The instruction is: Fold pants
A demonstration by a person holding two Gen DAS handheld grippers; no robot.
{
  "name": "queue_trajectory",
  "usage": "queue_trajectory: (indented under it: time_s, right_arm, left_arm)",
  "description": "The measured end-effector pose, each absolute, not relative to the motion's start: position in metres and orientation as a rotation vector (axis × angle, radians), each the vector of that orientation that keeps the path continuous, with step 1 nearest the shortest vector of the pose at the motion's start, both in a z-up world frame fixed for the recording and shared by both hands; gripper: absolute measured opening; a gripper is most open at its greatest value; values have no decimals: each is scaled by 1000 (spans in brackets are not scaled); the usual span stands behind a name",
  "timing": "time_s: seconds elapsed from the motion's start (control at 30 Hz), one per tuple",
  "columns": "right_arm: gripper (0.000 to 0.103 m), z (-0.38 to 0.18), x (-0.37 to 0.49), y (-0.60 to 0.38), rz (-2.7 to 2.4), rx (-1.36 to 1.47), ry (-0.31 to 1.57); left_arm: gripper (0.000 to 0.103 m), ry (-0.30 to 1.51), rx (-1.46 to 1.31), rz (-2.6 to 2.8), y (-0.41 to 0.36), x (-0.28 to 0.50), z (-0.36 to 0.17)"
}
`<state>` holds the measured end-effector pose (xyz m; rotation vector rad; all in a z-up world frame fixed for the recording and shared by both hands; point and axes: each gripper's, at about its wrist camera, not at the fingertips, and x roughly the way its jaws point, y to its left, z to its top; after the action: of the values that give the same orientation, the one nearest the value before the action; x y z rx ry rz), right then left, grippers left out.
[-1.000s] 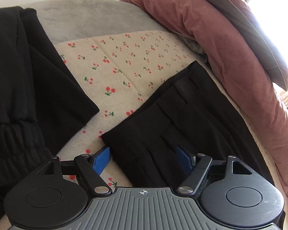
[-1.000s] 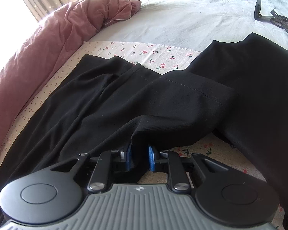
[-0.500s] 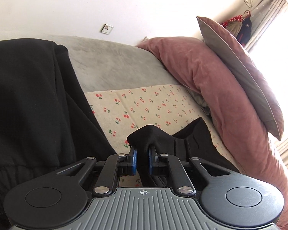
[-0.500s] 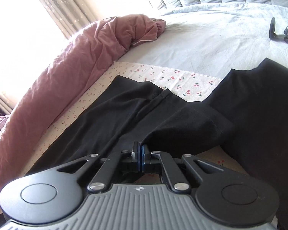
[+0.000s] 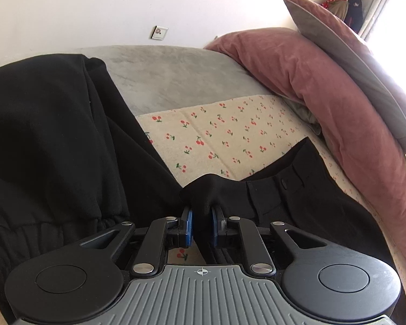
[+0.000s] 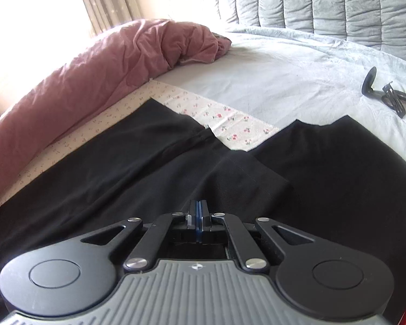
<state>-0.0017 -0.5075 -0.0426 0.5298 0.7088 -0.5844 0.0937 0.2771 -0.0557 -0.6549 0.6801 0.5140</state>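
Observation:
Black pants lie on a cherry-print sheet on the bed. My left gripper is shut on a bunched corner of the pants' waistband and holds it lifted off the sheet. In the right wrist view the pants spread across the sheet toward the hems. My right gripper is shut tight on the near edge of the pants; the pinched fabric itself is hidden behind the fingers.
A second black garment with an elastic waist lies to the left, and shows at the right in the right wrist view. A pink duvet and a pillow line one side. A small black stand lies on the grey cover.
My left gripper closed on the waistband corner and lifted it. My right gripper closed fully on the pants' edge and rose, tilting the view up toward the headboard.

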Motion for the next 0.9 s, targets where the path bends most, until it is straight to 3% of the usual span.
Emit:
queue_trajectory:
  time_s: [0.23, 0.3, 0.4, 0.5, 0.6, 0.83, 0.87, 0.9]
  right_arm:
    - [5, -60, -36, -555, -689, 782, 611]
    - [18, -63, -36, -554, -674, 781, 626]
    - [25, -71, -23, -550, -633, 742, 672]
    - [21, -84, -15, -557, -641, 772, 692]
    - [0, -91, -16, -564, -672, 817, 694]
    - [0, -55, -33, -554, -706, 750, 576]
    - [2, -53, -32, -551, -703, 725, 576]
    - [4, -51, -31, -548, -693, 702, 579]
  left_arm:
    - [21, 585, -674, 584, 281, 75, -43]
    - [22, 554, -669, 585, 280, 73, -38]
    - [23, 586, -661, 545, 275, 80, -42]
    - [23, 638, -648, 520, 268, 88, -52]
    - [23, 666, -621, 507, 263, 92, -57]
    - [24, 650, -620, 461, 261, 91, -51]
    - [33, 647, -616, 451, 261, 93, -50]
    - [50, 645, -613, 443, 261, 94, -49]
